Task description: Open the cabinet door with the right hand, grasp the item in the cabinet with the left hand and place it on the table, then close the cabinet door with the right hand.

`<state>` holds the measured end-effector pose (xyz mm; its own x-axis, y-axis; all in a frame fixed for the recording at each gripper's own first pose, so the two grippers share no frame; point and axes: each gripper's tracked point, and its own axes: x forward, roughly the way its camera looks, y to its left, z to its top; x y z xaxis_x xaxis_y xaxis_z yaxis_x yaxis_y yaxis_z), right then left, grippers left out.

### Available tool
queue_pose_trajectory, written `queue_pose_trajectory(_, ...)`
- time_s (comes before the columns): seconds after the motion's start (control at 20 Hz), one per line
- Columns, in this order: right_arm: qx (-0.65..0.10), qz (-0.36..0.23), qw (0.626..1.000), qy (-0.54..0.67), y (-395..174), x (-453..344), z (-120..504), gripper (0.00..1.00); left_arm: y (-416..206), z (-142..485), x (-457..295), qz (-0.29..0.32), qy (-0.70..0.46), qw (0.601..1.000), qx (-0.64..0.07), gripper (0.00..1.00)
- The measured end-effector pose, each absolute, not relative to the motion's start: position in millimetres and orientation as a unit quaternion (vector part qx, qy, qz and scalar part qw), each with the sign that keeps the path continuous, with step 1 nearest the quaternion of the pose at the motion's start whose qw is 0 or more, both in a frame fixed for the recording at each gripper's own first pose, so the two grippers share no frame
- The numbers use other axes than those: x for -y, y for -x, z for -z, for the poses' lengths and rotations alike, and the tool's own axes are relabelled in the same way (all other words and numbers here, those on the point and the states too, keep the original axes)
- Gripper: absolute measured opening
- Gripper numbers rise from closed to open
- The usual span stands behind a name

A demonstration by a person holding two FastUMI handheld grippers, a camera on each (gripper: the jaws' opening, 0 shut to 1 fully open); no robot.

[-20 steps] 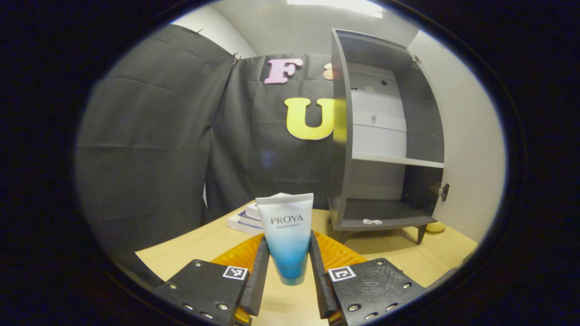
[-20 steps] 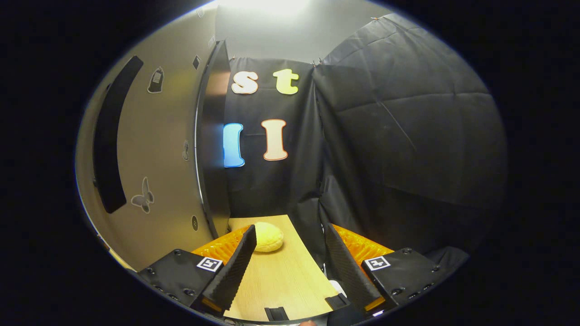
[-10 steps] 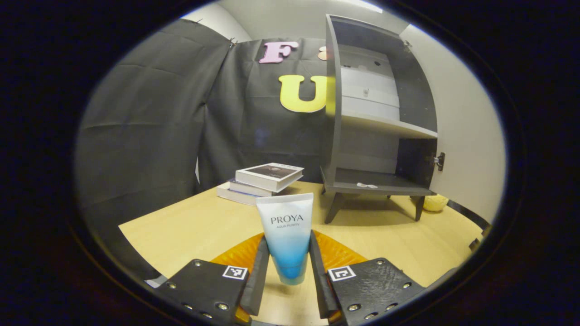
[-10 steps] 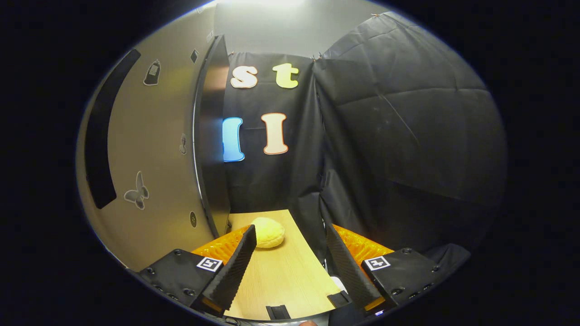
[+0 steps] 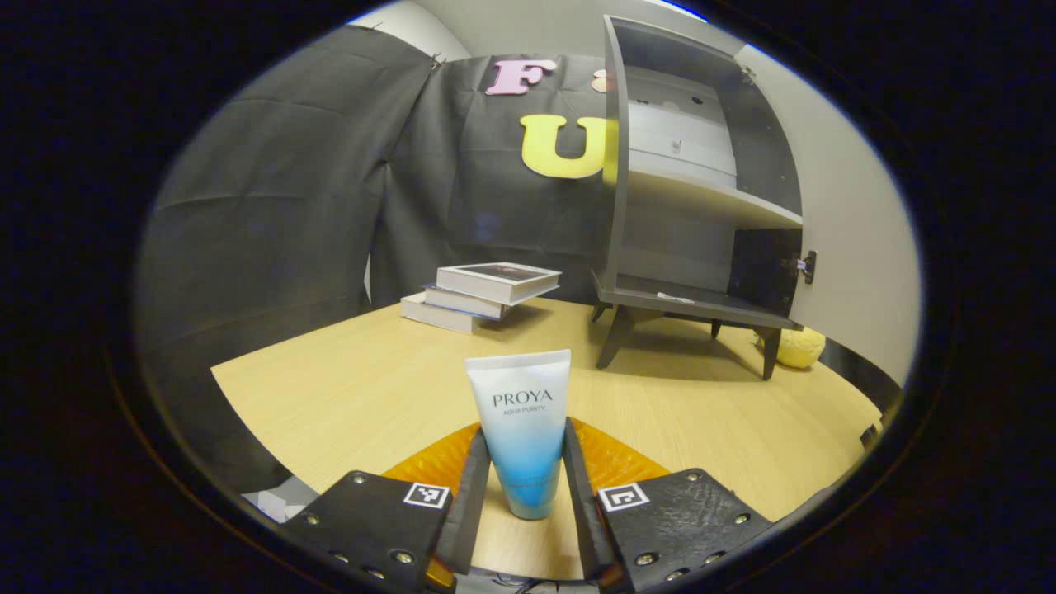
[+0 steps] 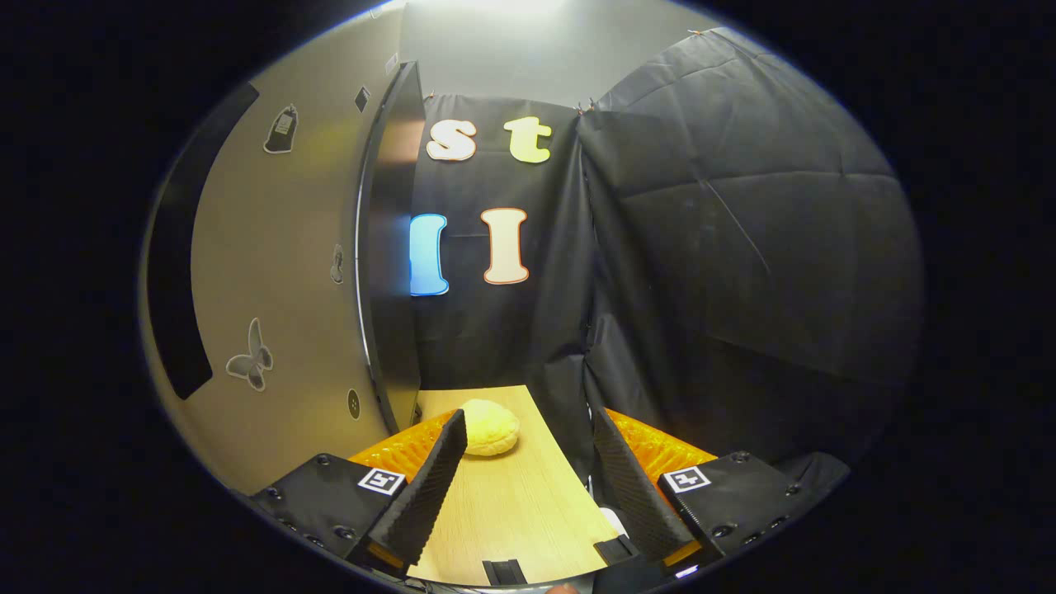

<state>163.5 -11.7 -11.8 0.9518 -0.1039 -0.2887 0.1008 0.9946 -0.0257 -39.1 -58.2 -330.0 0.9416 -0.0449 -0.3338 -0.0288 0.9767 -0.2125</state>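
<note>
My left gripper [image 5: 523, 483] is shut on a white-and-blue cosmetic tube [image 5: 520, 429], held upright low over the wooden table [image 5: 355, 396]. Beyond it the grey cabinet [image 5: 701, 198] stands on the table with its inside open to view and its pale door [image 5: 850, 231] swung out to the right. In the right gripper view my right gripper [image 6: 528, 466] stands open with nothing between its fingers, close beside the open cabinet door [image 6: 272, 280], whose dark edge [image 6: 388, 264] faces me.
A stack of books [image 5: 483, 293] lies on the table left of the cabinet. A yellow bun-shaped object [image 5: 794, 346] sits by the cabinet's right leg, and the same bun [image 6: 488, 427] lies just ahead of my right gripper. Black cloth walls close in behind.
My left gripper has drawn back and down from the cabinet with the tube, so more of the table and the books show. The right gripper has barely shifted.
</note>
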Motion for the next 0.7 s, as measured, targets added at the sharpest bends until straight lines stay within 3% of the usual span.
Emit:
queue_pose_trajectory(0.1,-0.146,0.050,0.988,0.004,-164,11,11,0.98,44,328,59,0.002,0.110,0.980,-0.168,0.48)
queue_pose_trajectory(0.3,-0.145,0.047,0.988,0.001,-164,11,12,0.98,49,327,59,-0.005,0.102,0.979,-0.174,0.49)
queue_pose_trajectory(0.4,-0.144,0.045,0.989,-0.002,-164,12,12,0.98,52,321,57,-0.011,0.094,0.980,-0.177,0.77)
queue_pose_trajectory(0.45,-0.142,0.043,0.989,-0.003,-165,13,11,0.93,54,319,54,-0.015,0.088,0.980,-0.179,0.91)
queue_pose_trajectory(0.5,-0.140,0.043,0.989,-0.005,-164,14,10,0.93,55,314,54,-0.016,0.084,0.980,-0.181,0.88)
queue_pose_trajectory(0.55,-0.138,0.041,0.990,-0.007,-165,15,8,0.98,56,307,56,-0.015,0.080,0.980,-0.182,0.91)
queue_pose_trajectory(0.7,-0.131,0.035,0.991,-0.017,-165,16,5,0.93,64,279,61,-0.005,0.061,0.983,-0.175,0.90)
